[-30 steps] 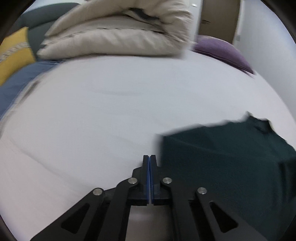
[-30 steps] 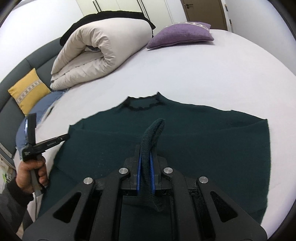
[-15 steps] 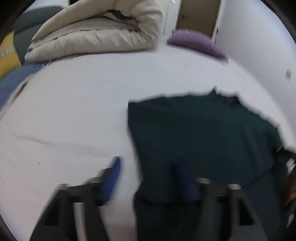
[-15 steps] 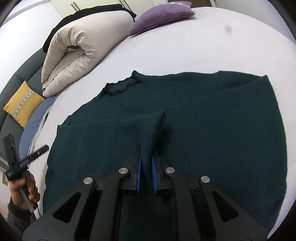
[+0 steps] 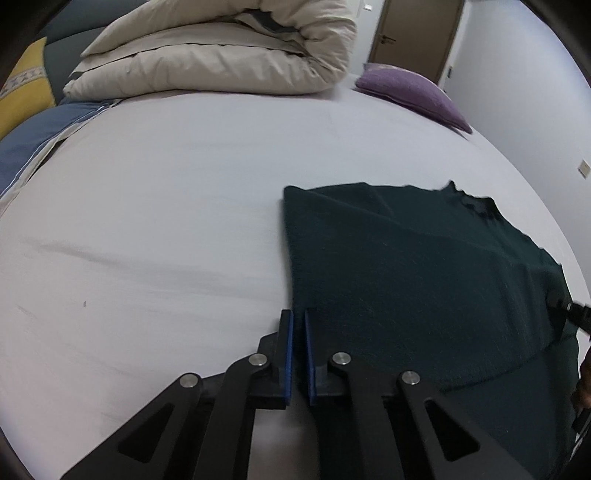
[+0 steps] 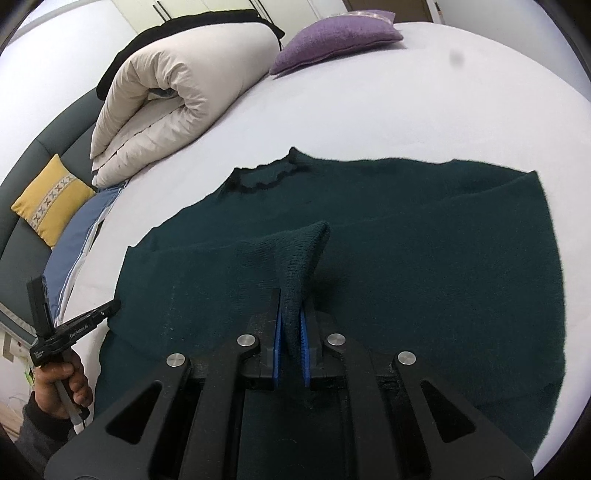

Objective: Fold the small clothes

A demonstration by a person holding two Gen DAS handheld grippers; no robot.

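Note:
A dark green knit sweater [image 6: 424,266] lies flat on the white bed, collar toward the far side; it also shows in the left wrist view [image 5: 424,277]. My right gripper [image 6: 291,325] is shut on a sleeve cuff [image 6: 299,254] and holds it just above the sweater's body. My left gripper [image 5: 296,325] hovers at the sweater's left edge, jaws a narrow gap apart with nothing between them. It shows from the side in the right wrist view [image 6: 110,306], held by a hand.
A rolled beige duvet [image 6: 173,96] and a purple pillow [image 6: 332,37] lie at the far side of the bed [image 5: 166,221]. A yellow cushion [image 6: 51,199] and blue bedding [image 6: 81,236] sit at the left. A door [image 5: 413,33] stands behind.
My left gripper swung toward the sweater, opened wide, then narrowed to a small gap at its left edge. My right gripper carried the cuff lower over the sweater's body.

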